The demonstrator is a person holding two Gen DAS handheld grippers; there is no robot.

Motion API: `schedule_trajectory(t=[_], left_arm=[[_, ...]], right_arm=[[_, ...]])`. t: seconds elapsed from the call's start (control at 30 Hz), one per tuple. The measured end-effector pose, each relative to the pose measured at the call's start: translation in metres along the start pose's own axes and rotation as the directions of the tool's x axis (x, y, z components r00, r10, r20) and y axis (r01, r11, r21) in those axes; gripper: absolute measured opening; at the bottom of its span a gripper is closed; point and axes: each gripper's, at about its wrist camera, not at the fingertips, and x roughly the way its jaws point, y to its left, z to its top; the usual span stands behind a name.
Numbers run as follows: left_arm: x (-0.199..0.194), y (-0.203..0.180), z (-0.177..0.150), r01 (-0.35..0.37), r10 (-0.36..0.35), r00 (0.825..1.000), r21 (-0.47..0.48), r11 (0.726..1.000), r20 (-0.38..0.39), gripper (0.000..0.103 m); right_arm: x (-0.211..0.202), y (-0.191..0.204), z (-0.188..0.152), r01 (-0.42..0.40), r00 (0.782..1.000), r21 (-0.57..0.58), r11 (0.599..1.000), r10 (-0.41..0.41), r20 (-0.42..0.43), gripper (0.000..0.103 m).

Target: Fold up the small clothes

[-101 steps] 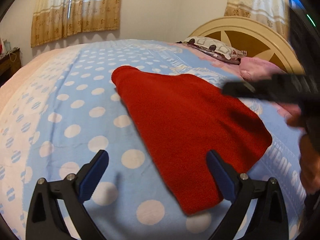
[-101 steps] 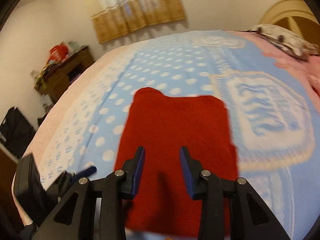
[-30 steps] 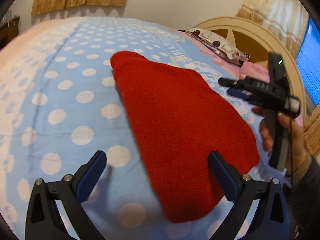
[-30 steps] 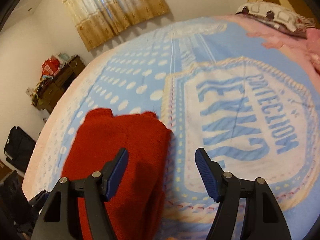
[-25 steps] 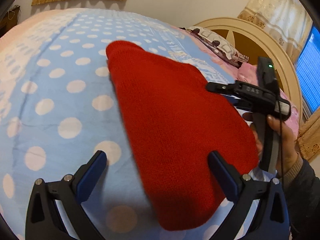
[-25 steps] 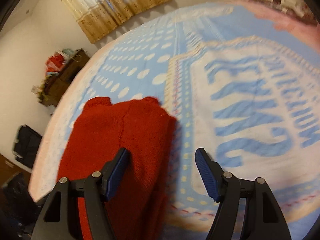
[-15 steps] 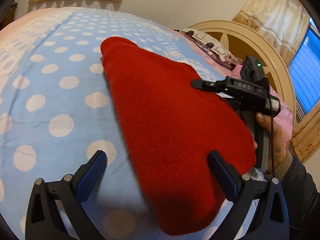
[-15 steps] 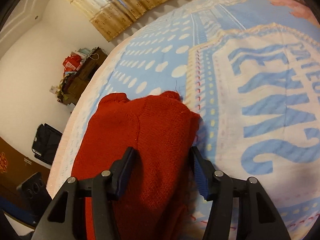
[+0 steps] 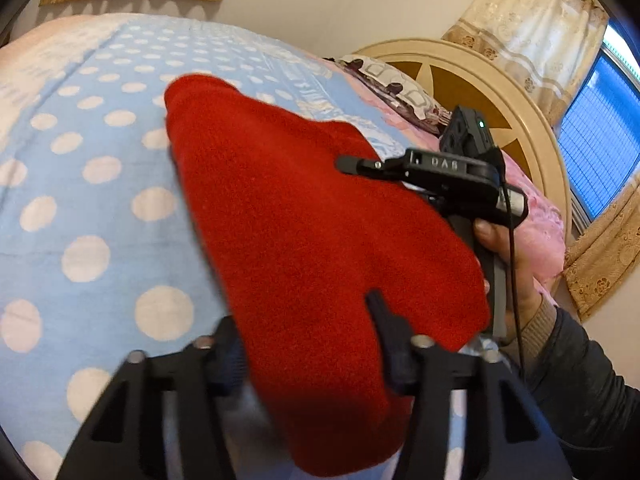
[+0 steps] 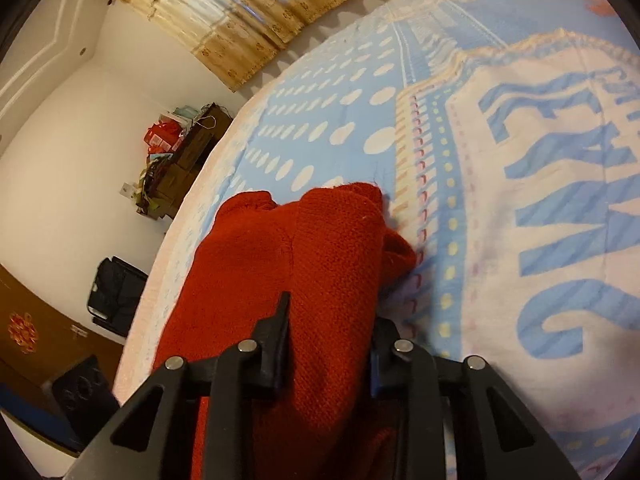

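Observation:
A folded red knit garment (image 9: 304, 240) lies on the blue polka-dot bedspread (image 9: 80, 200). My left gripper (image 9: 308, 340) has closed on its near edge, one finger above the cloth and one below. My right gripper (image 10: 328, 332) is closed on the garment's other edge (image 10: 332, 264), and its body shows in the left wrist view (image 9: 440, 168) at the garment's right side. The cloth bunches between both pairs of fingers.
A cream headboard (image 9: 480, 92) and a patterned pillow (image 9: 392, 84) are at the bed's far end. A cluttered wooden dresser (image 10: 180, 152) and a black bag (image 10: 116, 296) stand on the floor past the bed's left edge.
Both grippers were open and apart from the garment; they have moved onto its opposite edges and closed on the cloth. The garment's edges have lifted and bunched.

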Motion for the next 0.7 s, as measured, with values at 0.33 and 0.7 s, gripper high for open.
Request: schedule_trajectory(t=[0.33,0.7], left_arm=[[-0.033,-0.011,-0.002,-0.081,0.081,0.997,0.046,0.996,0.008,0.043],[-0.087,0.006,-0.031,-0.157,0.156,0.988,0.029,0.987,0.021,0.043]], right_arm=[[-0.008,0.053,-0.010,-0.026,0.999,-0.077,0.997,0.028,0.033,0.029],[0.014,0.117,-0.045,-0.075,0.997,-0.132,0.988,0.073,-0.024,0.029]])
